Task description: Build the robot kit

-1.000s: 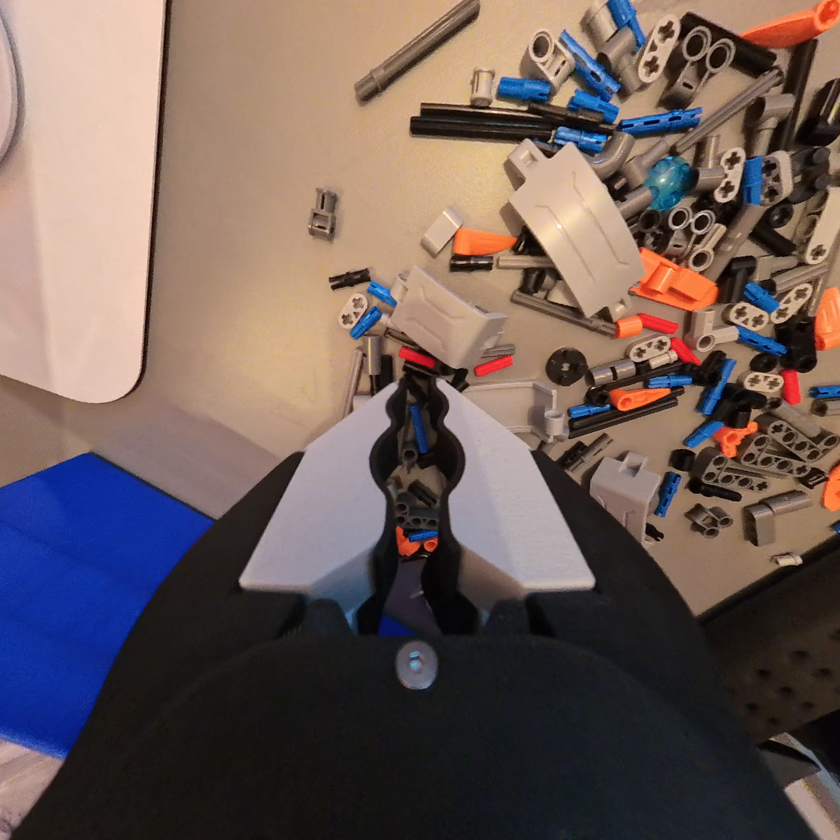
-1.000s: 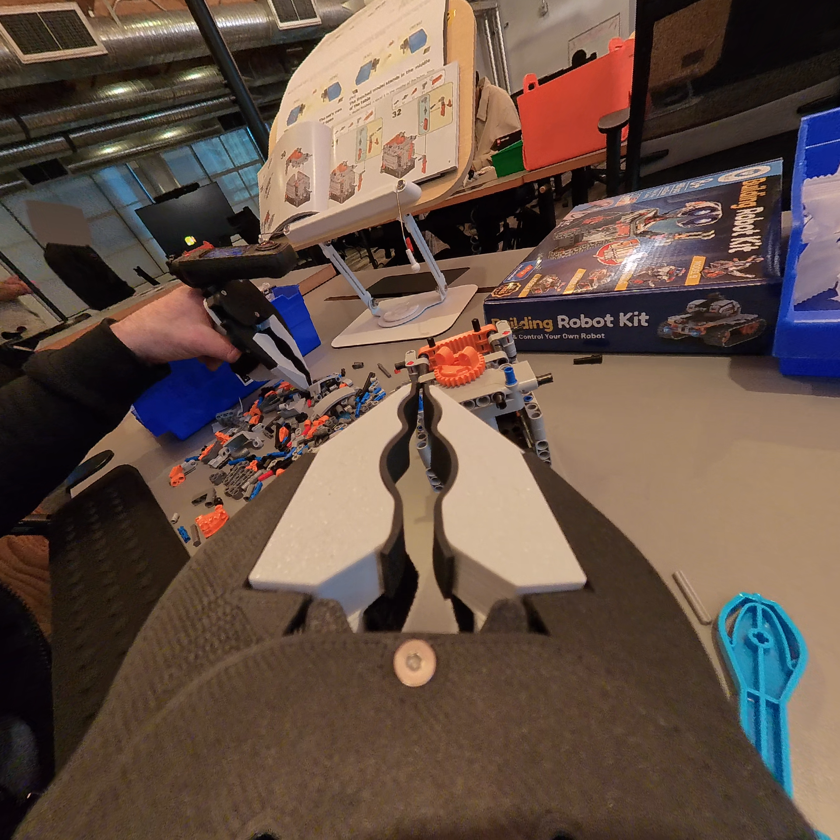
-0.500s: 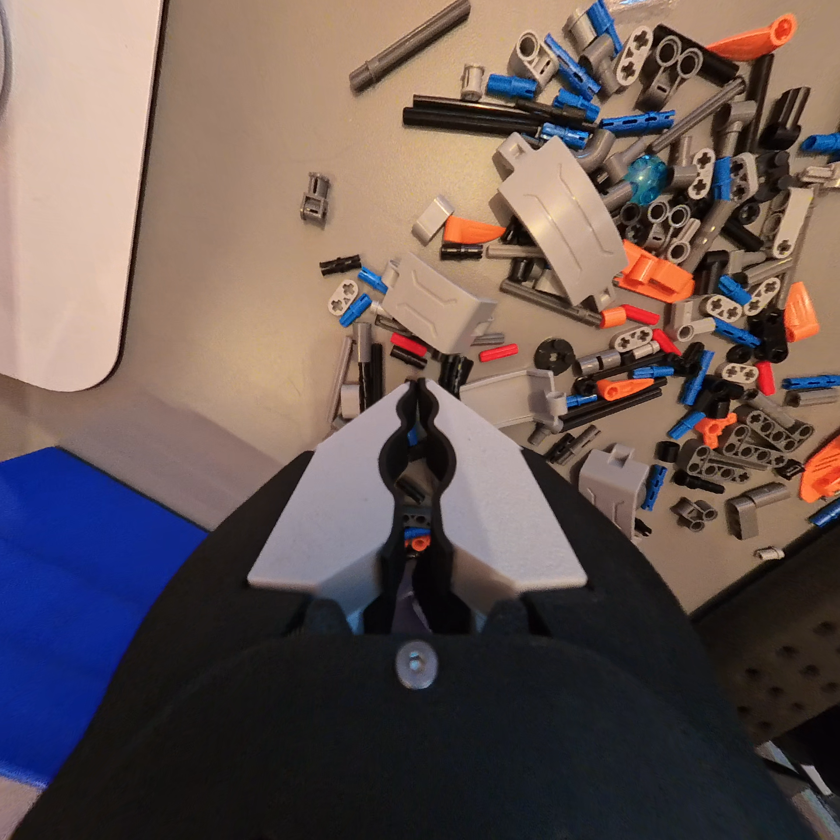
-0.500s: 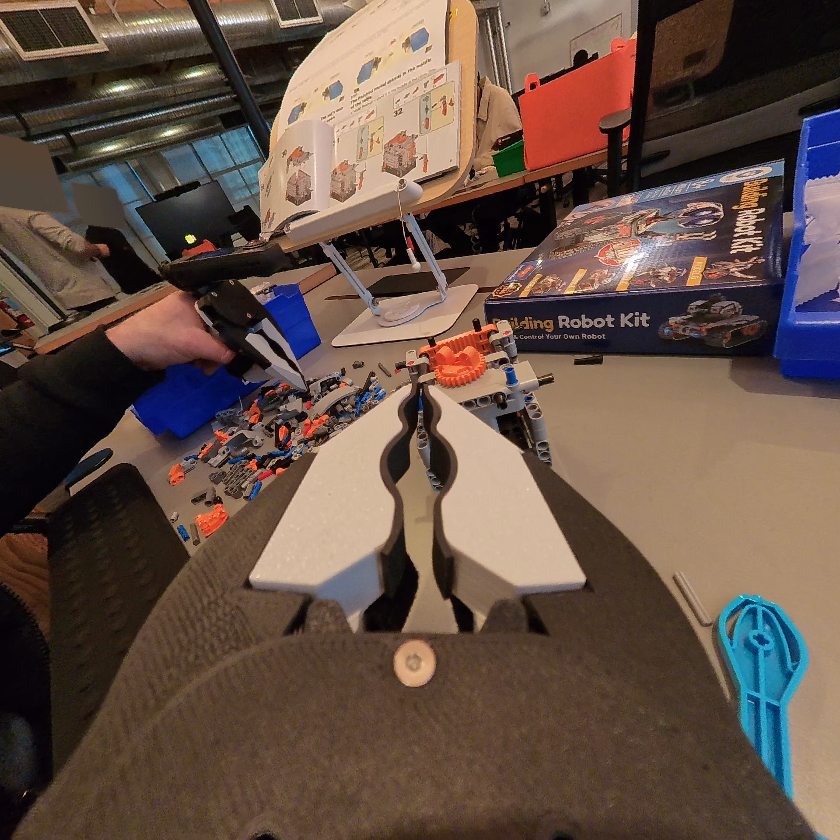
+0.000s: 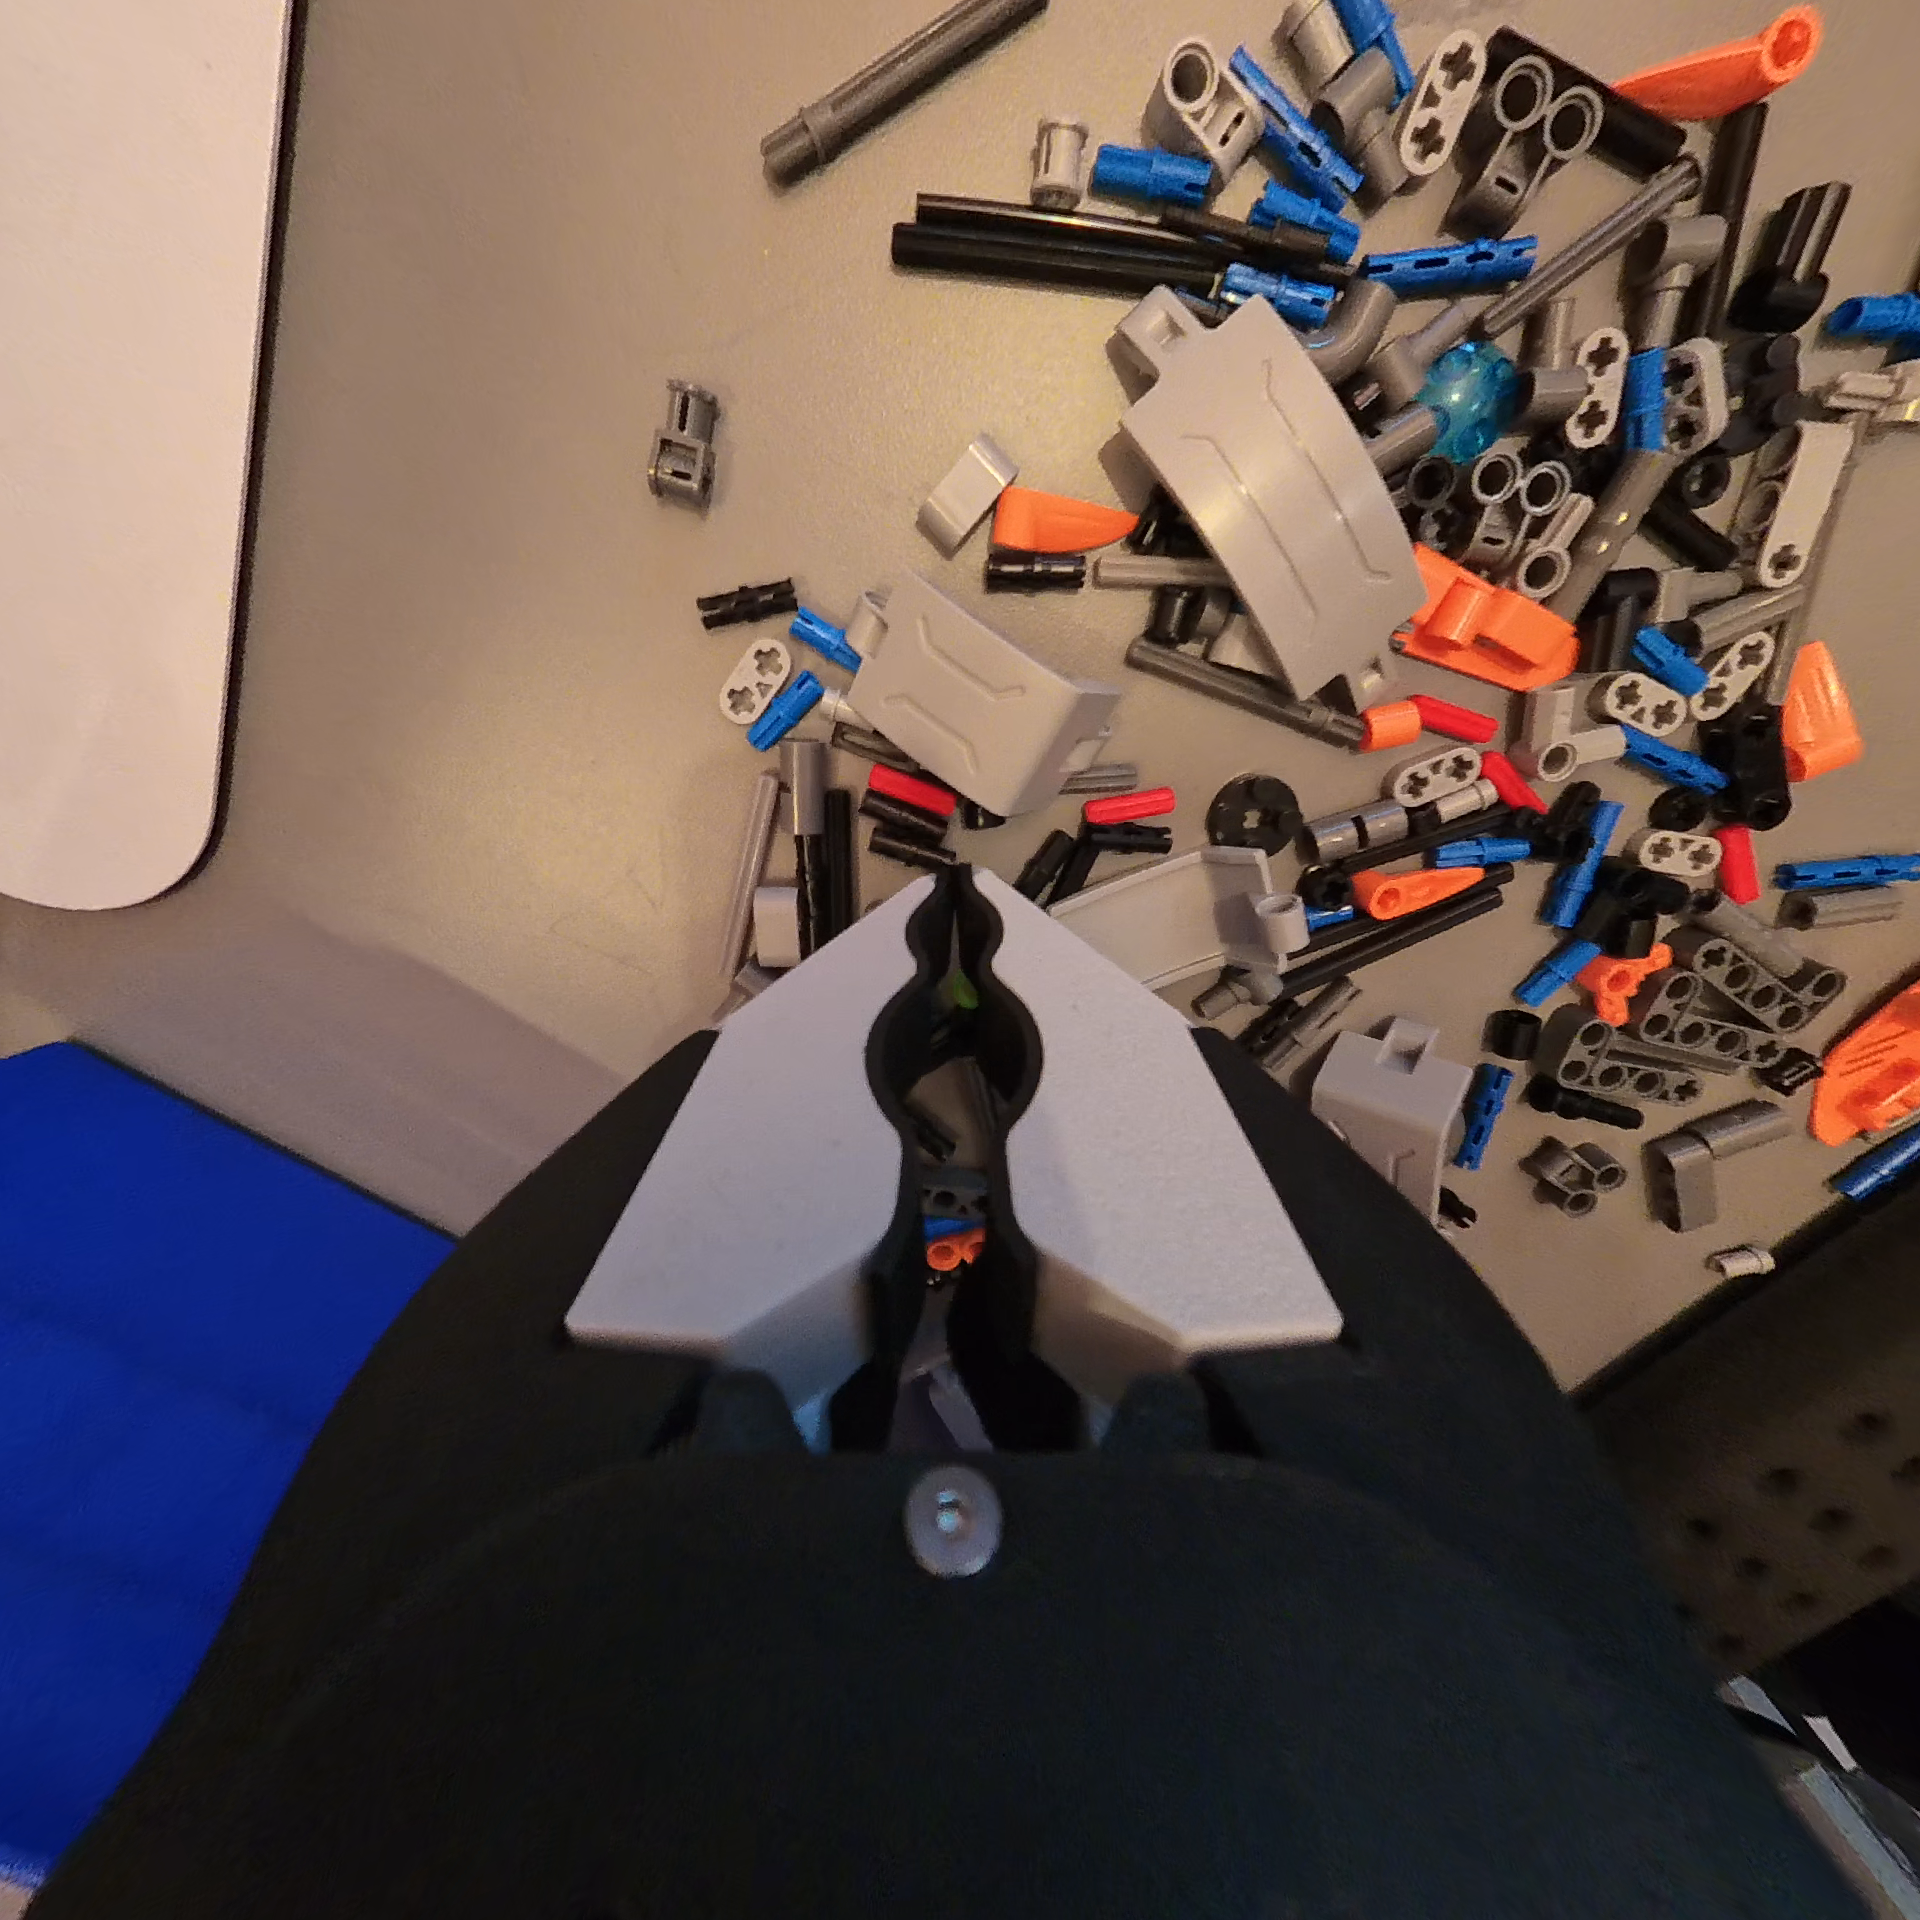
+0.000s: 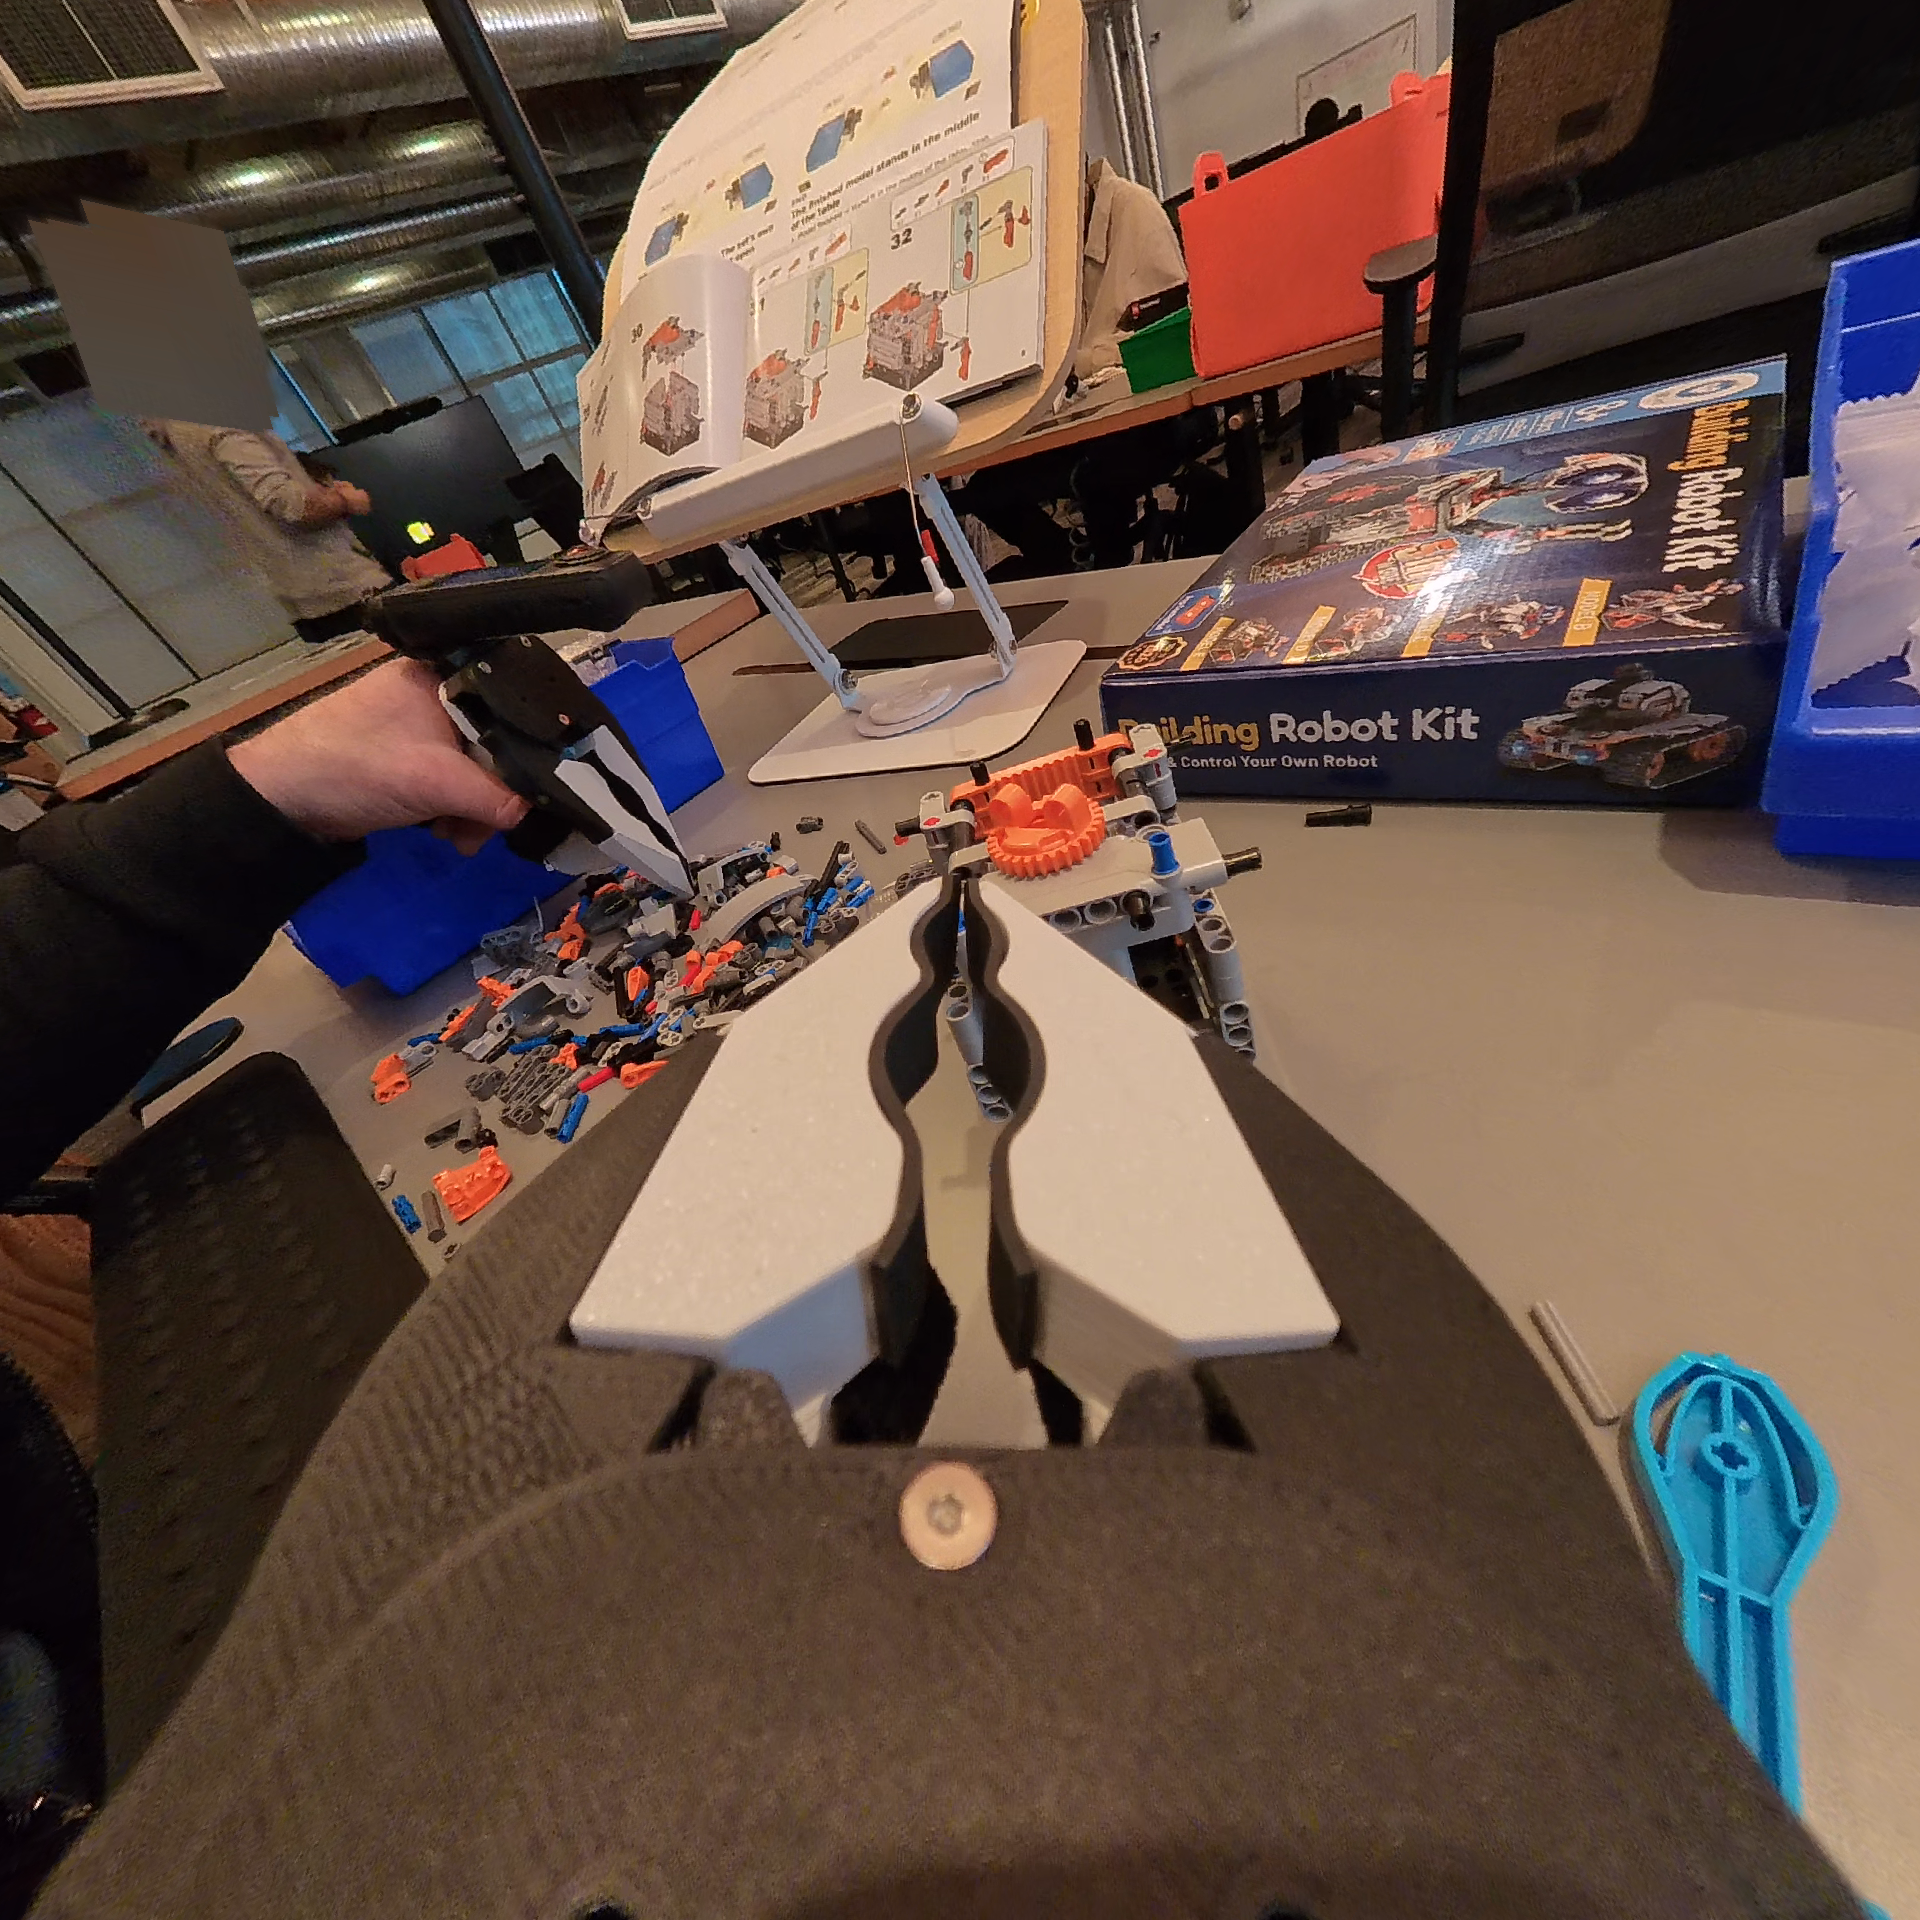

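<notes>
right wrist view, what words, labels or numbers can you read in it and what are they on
I don't copy out wording, so here is what bears it.
Blue box, far right: large lettering on its side and top, legible.
Open booklet on the white stand: page numbers and small captions, partly blurred.
Left wrist view: no writing.

Smooth, faintly glossy plastic building pieces (image 5: 1351, 623) in grey, black, blue and orange lie scattered on a matt grey counter (image 5: 499, 416), beside a glossy blue plastic bin (image 5: 156, 1351). The left tongs (image 5: 951, 894) show grainy matt grey plastic fingers (image 5: 769, 1143) on a matt black body. A shiny printed cardboard box (image 6: 1475, 623) and a paper booklet (image 6: 831, 312) sit near the right tongs (image 6: 956, 894).
</notes>
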`<action>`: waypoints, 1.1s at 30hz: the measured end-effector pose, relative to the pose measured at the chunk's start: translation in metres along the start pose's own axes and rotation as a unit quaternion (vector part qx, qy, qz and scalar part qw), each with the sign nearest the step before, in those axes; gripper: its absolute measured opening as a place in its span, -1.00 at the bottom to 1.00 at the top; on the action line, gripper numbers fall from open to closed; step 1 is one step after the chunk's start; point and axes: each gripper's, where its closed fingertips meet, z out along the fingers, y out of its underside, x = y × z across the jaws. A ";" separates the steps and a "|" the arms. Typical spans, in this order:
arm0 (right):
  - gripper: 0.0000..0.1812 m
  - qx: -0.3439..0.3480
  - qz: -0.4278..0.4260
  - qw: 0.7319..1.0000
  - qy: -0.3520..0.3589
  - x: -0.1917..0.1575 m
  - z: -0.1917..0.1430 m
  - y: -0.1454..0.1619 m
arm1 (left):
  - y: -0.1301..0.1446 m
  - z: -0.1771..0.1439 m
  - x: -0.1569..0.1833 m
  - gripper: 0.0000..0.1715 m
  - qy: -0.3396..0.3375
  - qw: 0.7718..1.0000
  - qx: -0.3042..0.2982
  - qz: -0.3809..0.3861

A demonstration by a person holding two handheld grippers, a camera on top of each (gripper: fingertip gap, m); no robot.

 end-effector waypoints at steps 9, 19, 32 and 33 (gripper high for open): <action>-1.00 0.001 -0.001 1.000 -0.003 -0.002 0.000 0.000 | -0.003 -0.001 -0.004 -0.81 -0.008 1.000 0.010 -0.015; -1.00 0.003 -0.004 1.000 -0.004 -0.003 -0.001 -0.001 | -0.009 0.001 -0.008 -0.93 -0.024 0.999 0.019 -0.016; -1.00 -0.001 -0.021 1.000 -0.003 -0.007 0.000 -0.001 | -0.009 -0.026 0.008 -0.97 -0.045 0.997 0.062 0.000; -1.00 0.000 -0.025 1.000 -0.003 -0.009 0.000 -0.001 | -0.009 -0.030 0.010 -0.97 -0.043 0.997 0.070 0.000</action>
